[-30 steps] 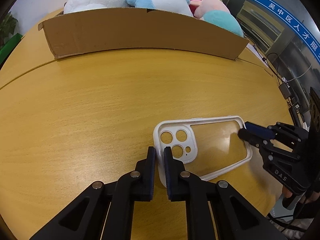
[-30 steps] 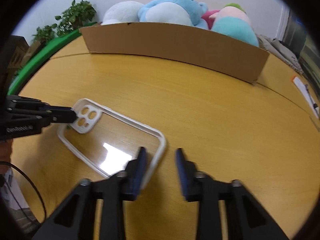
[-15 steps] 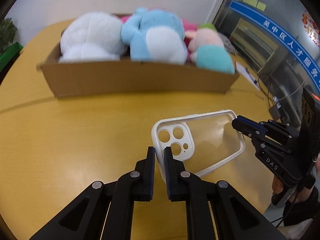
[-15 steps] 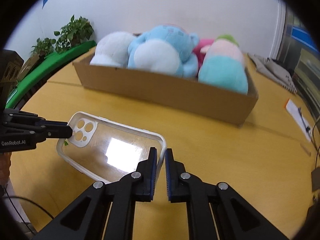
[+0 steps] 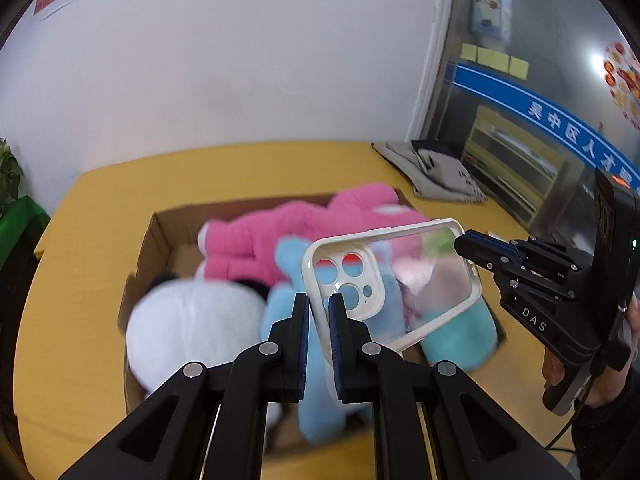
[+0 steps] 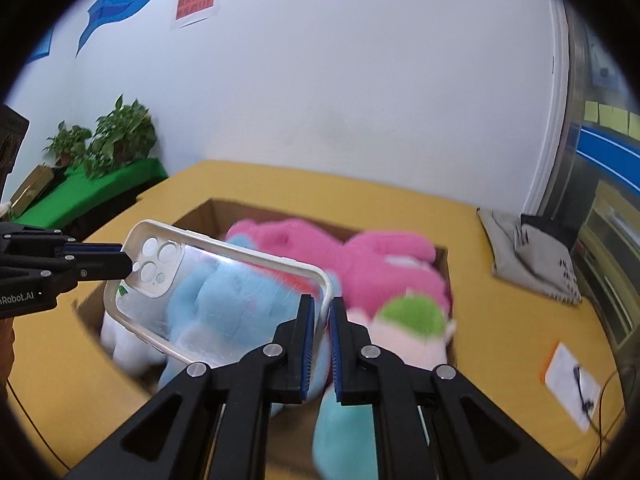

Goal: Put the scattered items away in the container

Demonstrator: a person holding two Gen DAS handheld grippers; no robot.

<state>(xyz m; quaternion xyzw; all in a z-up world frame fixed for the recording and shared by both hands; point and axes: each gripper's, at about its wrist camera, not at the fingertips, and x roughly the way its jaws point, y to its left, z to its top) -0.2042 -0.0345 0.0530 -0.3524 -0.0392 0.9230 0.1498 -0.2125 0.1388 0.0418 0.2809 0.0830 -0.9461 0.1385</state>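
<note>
Left wrist view, left to right: a plant (image 5: 8, 172) at the frame edge; the yellow worktop (image 5: 60, 280); an open cardboard box (image 5: 148, 248) holding a white plush (image 5: 192, 320), a pink plush (image 5: 256, 244), a blue plush (image 5: 316, 408) and a teal plush (image 5: 460, 340). The left gripper (image 5: 318, 312) has its jaws clamped on the camera-cutout end of a clear case (image 5: 400, 280) with a white rim. The case is held in the air above the box, tilted, with the toys visible through it. The right gripper (image 5: 466, 246) has its jaws pinched on the opposite end of the case. A grey cloth (image 5: 436, 176) lies on the worktop beyond the box.

Right wrist view, left to right: potted plants (image 6: 104, 140) on a green surface; the left gripper (image 6: 126, 266) meeting the case (image 6: 224, 296) at its lens corner; the box (image 6: 200, 216) beneath; the right gripper (image 6: 322, 316) with jaws closed on the case rim; a pink plush (image 6: 360, 256) and a toy with a green patch (image 6: 412, 312); a grey cloth (image 6: 528, 256) and a slip of paper (image 6: 568, 384) on the worktop (image 6: 500, 320).
</note>
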